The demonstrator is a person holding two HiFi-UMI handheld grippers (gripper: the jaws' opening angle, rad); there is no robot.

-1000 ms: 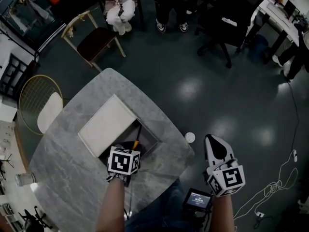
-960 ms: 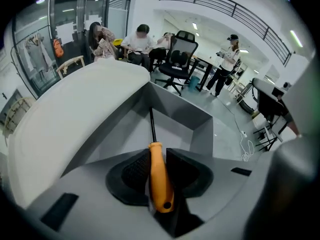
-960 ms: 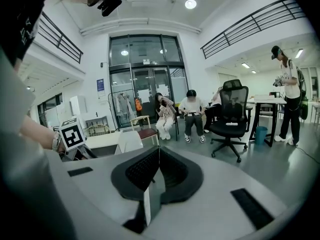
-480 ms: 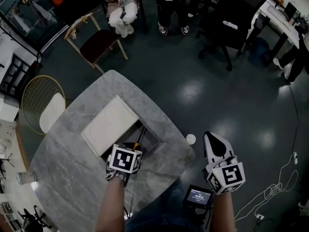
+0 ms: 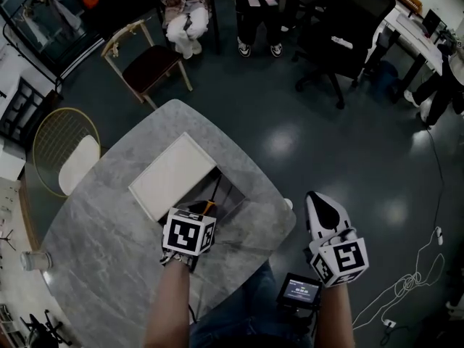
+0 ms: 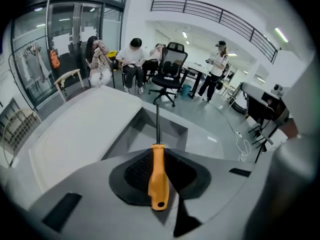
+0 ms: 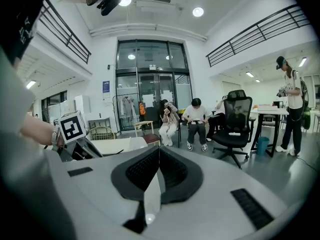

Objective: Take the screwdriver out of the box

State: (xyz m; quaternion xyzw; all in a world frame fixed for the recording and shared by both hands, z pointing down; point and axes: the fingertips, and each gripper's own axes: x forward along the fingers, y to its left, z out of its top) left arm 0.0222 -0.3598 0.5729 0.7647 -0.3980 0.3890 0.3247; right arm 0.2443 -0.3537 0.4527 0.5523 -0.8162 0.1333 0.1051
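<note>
Counter [image 5: 101, 223]: grey marble, lower left of the head view, dark office floor around it.
Box [image 5: 239, 198]: centre, white lid [image 5: 174, 174] lying to its upper left, so the inside is reachable.
Left hand-held gripper [image 6: 158, 151]: jaws have just been closing and now pinch the orange handle for lifting.
Screwdriver [image 6: 158, 179]: in those jaws, shaft pointing above the open Box, probably clear of it.
Right hand-held gripper [image 7: 159, 151]: lower right, jaws together, empty, held off the Counter.

Box [image 5: 233, 192] mouth open upward (white lid [image 5: 174, 174] aside)
</note>
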